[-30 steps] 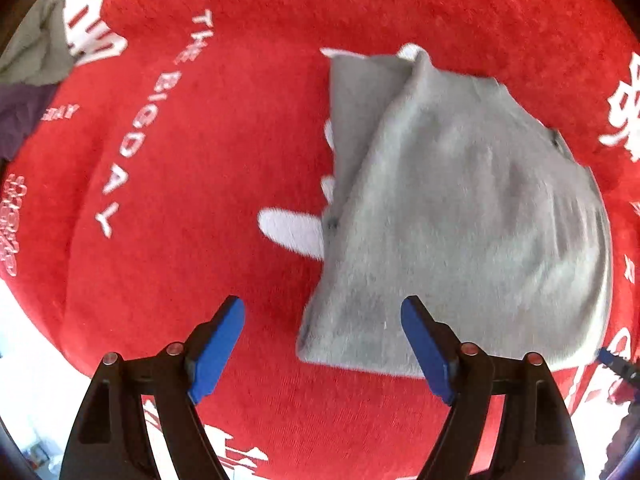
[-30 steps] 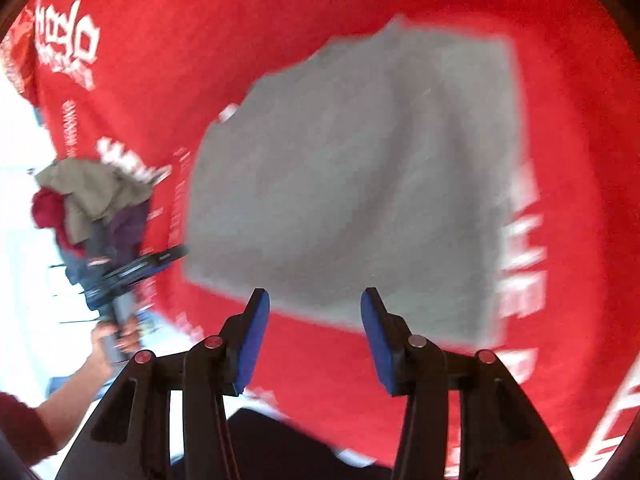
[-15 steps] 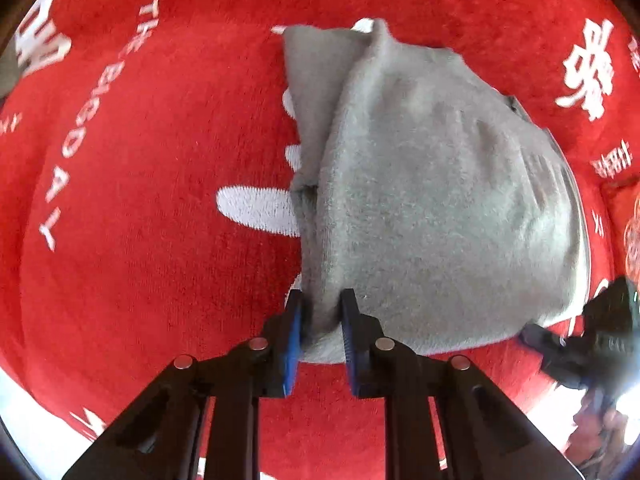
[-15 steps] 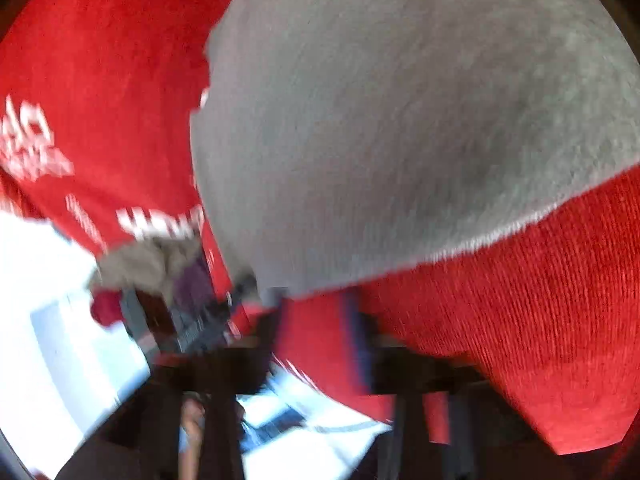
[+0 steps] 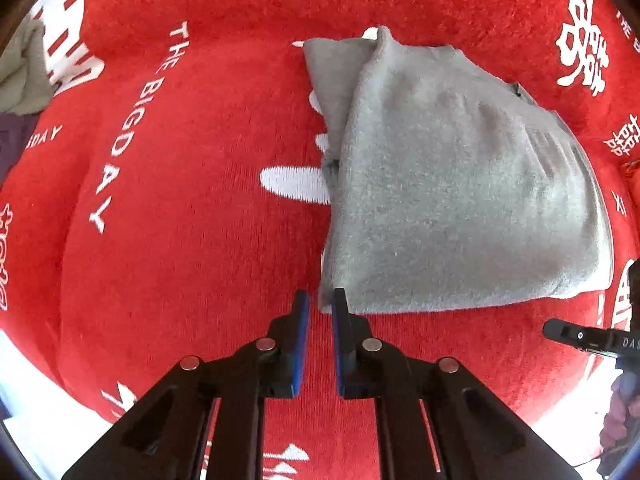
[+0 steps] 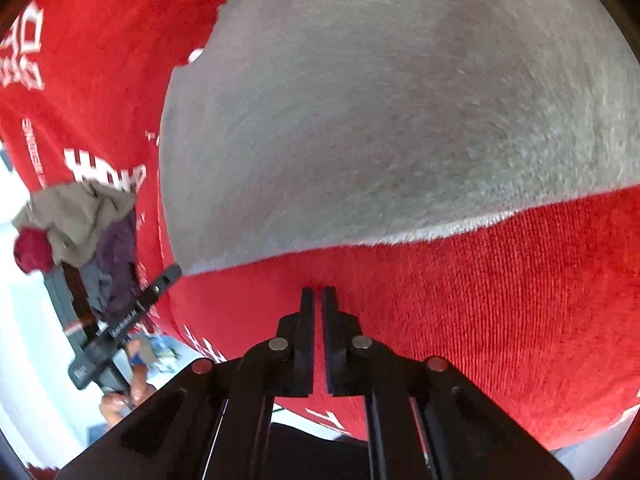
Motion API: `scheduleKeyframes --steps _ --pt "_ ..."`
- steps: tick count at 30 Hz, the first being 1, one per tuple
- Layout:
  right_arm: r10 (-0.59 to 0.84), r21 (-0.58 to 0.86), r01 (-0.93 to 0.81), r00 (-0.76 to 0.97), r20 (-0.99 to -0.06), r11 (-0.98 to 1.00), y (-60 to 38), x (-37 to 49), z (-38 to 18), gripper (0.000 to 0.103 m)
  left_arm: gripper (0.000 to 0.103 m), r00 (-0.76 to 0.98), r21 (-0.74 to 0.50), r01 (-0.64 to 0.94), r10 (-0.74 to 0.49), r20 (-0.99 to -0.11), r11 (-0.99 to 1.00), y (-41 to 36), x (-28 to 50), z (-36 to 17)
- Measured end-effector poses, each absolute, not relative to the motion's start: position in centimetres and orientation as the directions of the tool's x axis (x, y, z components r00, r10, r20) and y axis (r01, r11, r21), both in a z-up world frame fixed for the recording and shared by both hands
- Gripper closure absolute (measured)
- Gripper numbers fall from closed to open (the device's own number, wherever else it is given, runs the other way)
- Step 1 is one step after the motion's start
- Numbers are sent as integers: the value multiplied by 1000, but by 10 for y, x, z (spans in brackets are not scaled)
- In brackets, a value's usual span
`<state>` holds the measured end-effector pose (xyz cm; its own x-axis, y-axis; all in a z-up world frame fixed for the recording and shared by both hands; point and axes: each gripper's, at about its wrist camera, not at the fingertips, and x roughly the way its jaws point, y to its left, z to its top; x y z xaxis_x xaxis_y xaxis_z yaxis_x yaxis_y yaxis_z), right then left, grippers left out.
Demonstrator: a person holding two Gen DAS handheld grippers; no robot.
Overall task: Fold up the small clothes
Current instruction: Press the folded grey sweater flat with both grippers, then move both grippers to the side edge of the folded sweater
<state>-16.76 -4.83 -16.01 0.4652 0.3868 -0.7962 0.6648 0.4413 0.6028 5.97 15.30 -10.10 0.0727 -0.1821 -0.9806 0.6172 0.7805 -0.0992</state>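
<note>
Both grippers brought down and drawn nearly shut since the earlier frame, left gripper pinched at the near-left corner of the folded grey garment, right gripper closed on nothing just beside its near edge, garment laid flat on the red blanket, 1 heap of other clothes seen at the blanket's edge.

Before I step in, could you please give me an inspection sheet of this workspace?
Surface: red plush cover with white lettering.
Job's things: grey garment, folded, lying flat on the cover.
Clutter: heap of clothes at the cover's edge, beige, purple and dark red.
Grippers: left gripper shut on the grey garment's near corner; right gripper shut, tips at the red cover, short of the garment's edge.
Cables: nothing seen.
Surroundings: pale floor; a hand on the left gripper's handle.
</note>
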Motion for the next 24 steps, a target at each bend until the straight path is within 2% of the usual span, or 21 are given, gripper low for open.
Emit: scheduleKeyframes --steps 7,9,10,12,19,20,22,23,24 --pt "377 567 620 424 -824 542 -38 -152 -134 97 91 38 -109 594 -163 -986 797 160 52 -104" --pt "379 566 614 420 -825 551 -38 -150 -132 97 38 34 -101 592 -150 -988 799 161 51 -104" --pt "379 563 610 417 -826 557 -37 -149 -132 97 0 43 -95 585 -148 -988 805 163 51 -103" --pt "380 561 605 413 -828 565 -35 -144 -131 97 0 86 -82 586 -162 -983 806 167 48 -94" --pt "358 518 597 374 -855 613 -35 -143 -127 97 0 71 -64 577 -127 -989 814 156 48 -101" --pt "354 511 596 369 -860 620 -35 -143 -126 92 0 68 -60 572 -121 -990 818 154 48 -104" --pt "346 497 591 358 -867 635 -34 -142 -124 71 0 59 -64 564 -117 -991 823 153 50 -105" --pt "345 494 590 354 -869 639 -34 -142 -124 56 0 57 -64 560 -116 -992 826 154 50 -105" --pt "344 493 588 353 -870 642 -34 -141 -123 50 0 55 -64 557 -114 -992 828 152 50 -107"
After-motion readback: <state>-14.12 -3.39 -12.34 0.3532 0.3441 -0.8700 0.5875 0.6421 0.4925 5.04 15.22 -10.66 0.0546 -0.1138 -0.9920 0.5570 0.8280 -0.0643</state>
